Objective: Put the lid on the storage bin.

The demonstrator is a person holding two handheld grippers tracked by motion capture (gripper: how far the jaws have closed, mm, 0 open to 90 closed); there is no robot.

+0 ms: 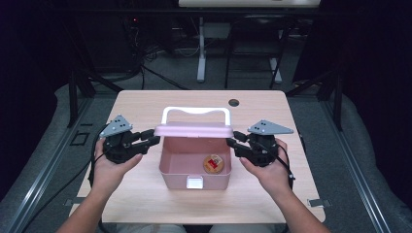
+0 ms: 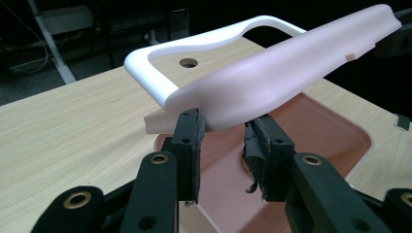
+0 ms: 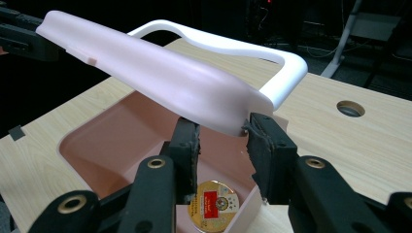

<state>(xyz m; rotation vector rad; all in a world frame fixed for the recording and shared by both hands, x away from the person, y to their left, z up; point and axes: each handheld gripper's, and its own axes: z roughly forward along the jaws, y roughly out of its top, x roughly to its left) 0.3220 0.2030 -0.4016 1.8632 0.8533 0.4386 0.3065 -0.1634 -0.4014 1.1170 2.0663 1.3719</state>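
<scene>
High view first: a pink box (image 1: pixel 194 167) sits mid-bench, open, with its lid (image 1: pixel 193 130) held up over the back half and a white handle (image 1: pixel 195 112) sticking up behind it. The left gripper (image 1: pixel 150 140) is at the lid's left end, the right gripper (image 1: pixel 232 141) at its right end, one hand under each. Inside on the box floor there's a small round tin (image 1: pixel 213 163) with a red label, near the front right corner. A white latch (image 1: pixel 195 182) is on the front wall. Left gripper view: the jaws are partly spread with the lid's end sitting between them; the pads look like they're touching its underside edge, so I'd call it a pinch on the lid. Right gripper view: same story on the other end, jaws partway closed with the lid's corner wedged between them, tin (image 3: pixel 214 204) straight below. My read on progress: the tin's already in and the lid is halfway, either coming down to close or going up, can't tell which. If closing, what's left is lowering it flat and snapping the latch. Room-wise, the bench (image 1: pixel 145 104) has bare wood all around the box, plus a cable hole (image 1: pixel 233 102) at the back, well clear. The box rim under the jaws is the edge to watch for.
</scene>
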